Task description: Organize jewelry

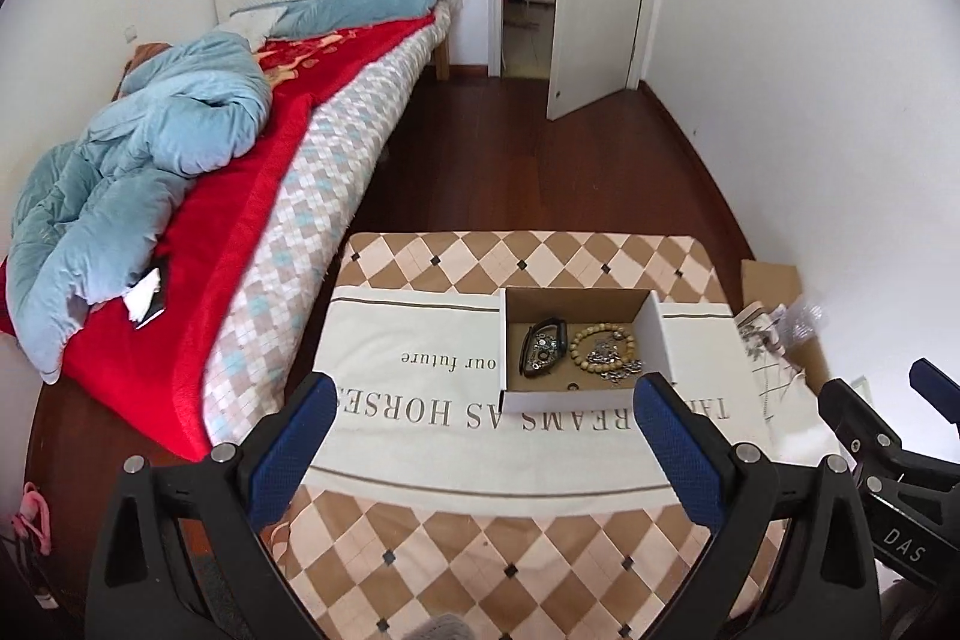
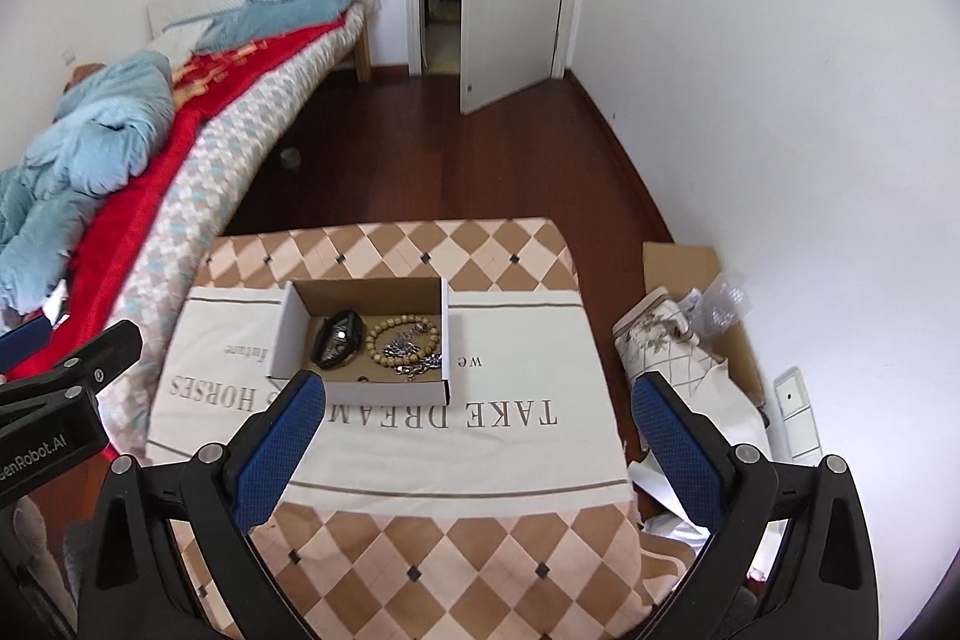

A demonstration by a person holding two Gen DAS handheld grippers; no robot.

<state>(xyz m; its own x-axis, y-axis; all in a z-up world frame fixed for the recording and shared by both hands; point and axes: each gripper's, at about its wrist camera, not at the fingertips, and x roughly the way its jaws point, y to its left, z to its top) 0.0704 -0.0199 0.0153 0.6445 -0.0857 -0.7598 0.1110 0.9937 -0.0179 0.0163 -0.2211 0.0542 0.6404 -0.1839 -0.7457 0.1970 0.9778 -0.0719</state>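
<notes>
A: Where is the jewelry?

B: All of it lies in the open cardboard box (image 1: 654,340) on the worktop (image 1: 420,532), on the cream cloth (image 1: 390,340) with printed lettering. A black watch (image 1: 543,346) is at the left of the box floor, a wooden bead bracelet (image 1: 600,343) is just beside it, and a tangle of silver chain (image 1: 615,364) lies over the bracelet's near side. A small dark ring-like piece (image 1: 572,387) sits by the front wall, too small to name.

A: And the tools?

B: The left tool (image 1: 487,427) is spread wide and holds nothing, hovering short of the box. The right tool (image 2: 477,427) is also spread and empty, off to the box's right front.

A: So nothing is sorted yet?

B: I'd judge not. The first pick is the step in hand.

A: How to do it well?

B: Start with the watch, which lies apart from the tangle. Come in from above, clear of the box walls, and close across its body. The chain looks likely to drag the bracelet along, so steady the box with the other tool and lift slowly.
</notes>
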